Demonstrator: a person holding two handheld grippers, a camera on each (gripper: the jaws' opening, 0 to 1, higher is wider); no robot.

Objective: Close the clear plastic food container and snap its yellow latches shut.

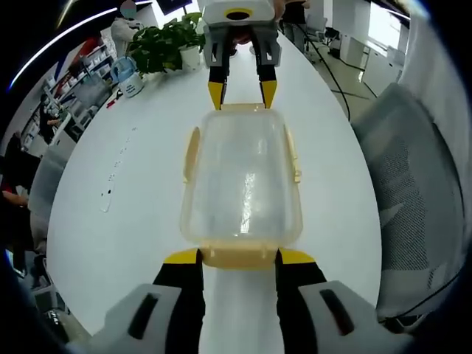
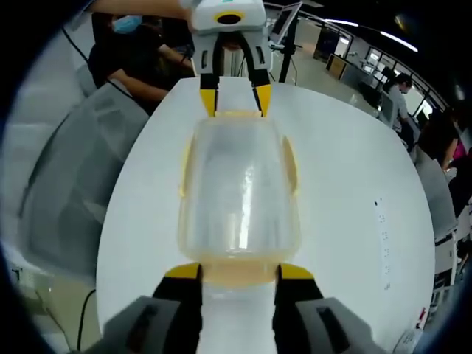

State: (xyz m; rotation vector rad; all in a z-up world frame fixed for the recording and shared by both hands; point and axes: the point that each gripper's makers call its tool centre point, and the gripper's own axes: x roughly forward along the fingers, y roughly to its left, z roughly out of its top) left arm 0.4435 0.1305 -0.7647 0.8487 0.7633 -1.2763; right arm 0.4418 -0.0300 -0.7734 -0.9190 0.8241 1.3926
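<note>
While the clear plastic food container lies lidded on the white table, we see its yellow latches flared outward. Our left gripper and right gripper sit spread at opposite end latches.

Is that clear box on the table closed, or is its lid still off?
Closed: the lid sits on the clear plastic food container. Whether its yellow latches are snapped shut, cannot tell.
</note>
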